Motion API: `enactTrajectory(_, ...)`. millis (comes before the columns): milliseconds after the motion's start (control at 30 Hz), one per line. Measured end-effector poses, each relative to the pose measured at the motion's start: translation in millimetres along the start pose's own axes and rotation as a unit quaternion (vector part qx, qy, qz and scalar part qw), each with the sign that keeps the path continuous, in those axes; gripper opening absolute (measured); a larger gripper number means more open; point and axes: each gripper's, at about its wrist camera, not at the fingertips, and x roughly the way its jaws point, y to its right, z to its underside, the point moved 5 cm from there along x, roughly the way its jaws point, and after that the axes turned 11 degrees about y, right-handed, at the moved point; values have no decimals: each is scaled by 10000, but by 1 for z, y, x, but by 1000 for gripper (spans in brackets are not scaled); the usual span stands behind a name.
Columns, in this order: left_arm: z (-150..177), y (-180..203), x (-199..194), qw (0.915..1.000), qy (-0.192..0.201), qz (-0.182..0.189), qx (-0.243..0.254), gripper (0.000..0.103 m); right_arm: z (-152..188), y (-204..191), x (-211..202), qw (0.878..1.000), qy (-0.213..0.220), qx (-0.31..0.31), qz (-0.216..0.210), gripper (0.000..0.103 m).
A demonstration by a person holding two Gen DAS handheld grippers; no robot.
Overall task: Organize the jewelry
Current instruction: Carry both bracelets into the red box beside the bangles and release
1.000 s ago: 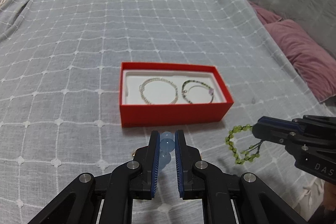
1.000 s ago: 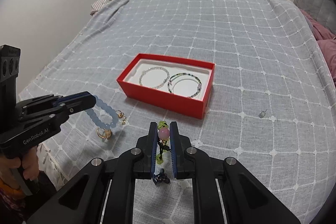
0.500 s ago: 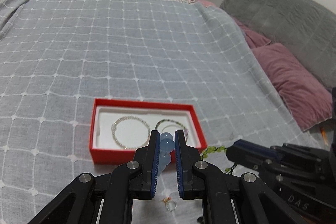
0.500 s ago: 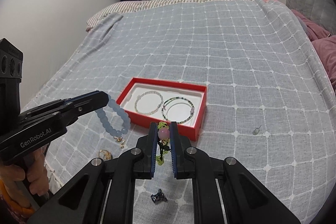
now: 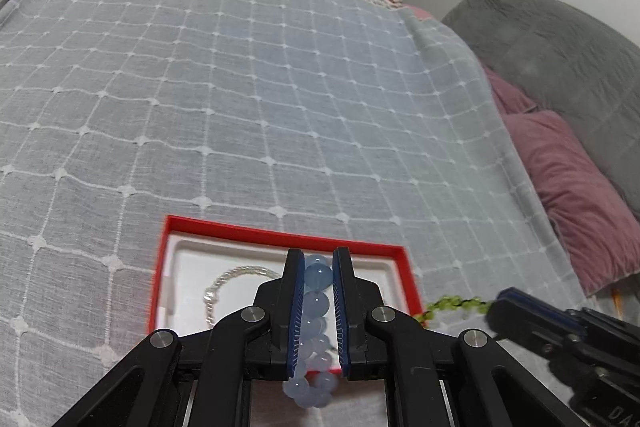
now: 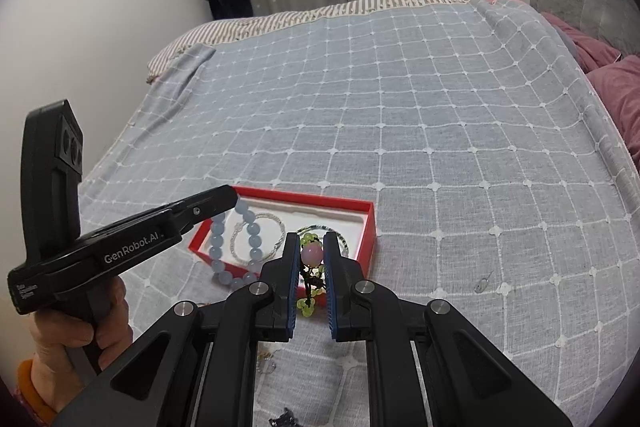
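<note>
Your left hand-held gripper (image 5: 317, 269): jaws clamped narrow on pale blue bead bracelet (image 5: 316, 307), loop dangling above near-left edge of red jewelry box (image 6: 362, 233). "GenRobot.AI" readable on its side in right wrist view.

Your right hand-held gripper (image 6: 312, 253): jaws pinched on green bead bracelet (image 6: 307, 301) at its pink bead (image 6: 312, 254), just in front of box's near wall.

Inside box: silver chain bracelet (image 5: 232, 279) at left; dark green beaded bracelet (image 6: 340, 237) at right. Box sits on bed (image 6: 440, 131). "DAS" partly legible on right gripper body.
</note>
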Motion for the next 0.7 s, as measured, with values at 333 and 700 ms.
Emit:
enactTrajectory(333,4,-34,23,9988,-17,-452,-162,10,1,-8,26,9999,-39,-109,63,12)
enactTrajectory(700,10,-36,31,9980,-78,-624,14,11,5,-33,58,9995,-83,-217,-222,12)
